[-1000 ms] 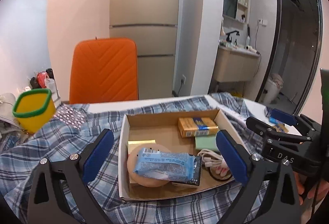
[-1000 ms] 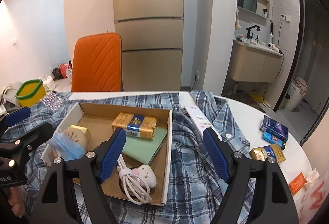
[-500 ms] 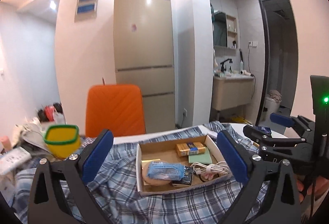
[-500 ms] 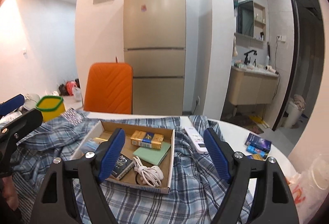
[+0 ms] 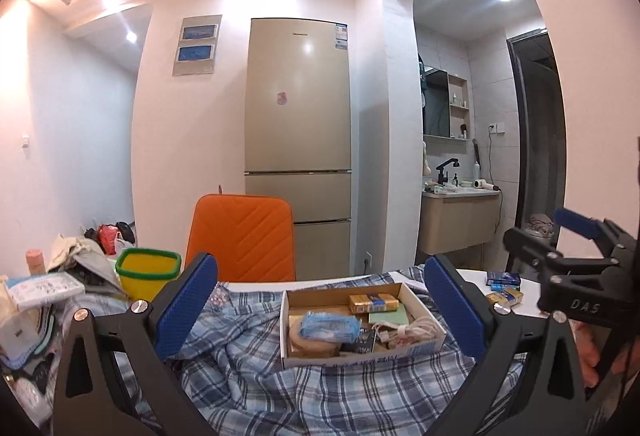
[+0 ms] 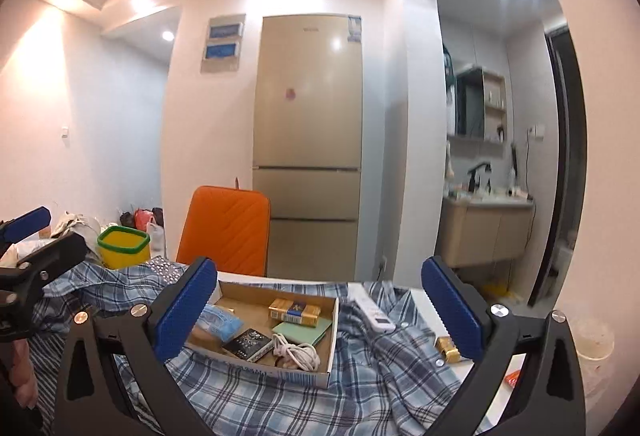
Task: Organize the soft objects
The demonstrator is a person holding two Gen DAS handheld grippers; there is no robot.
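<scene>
The left gripper (image 5: 320,308) has its jaws wide apart, just opened further, nothing between the pads. The right gripper (image 6: 318,310) also just opened wide and holds nothing. Beyond both, the cardboard box (image 5: 404,350) with small items rests on the crumpled plaid shirt (image 6: 360,396) covering the table (image 5: 532,286).

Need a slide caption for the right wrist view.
Open right gripper above a cardboard tray resting on a blue plaid shirt.
</scene>
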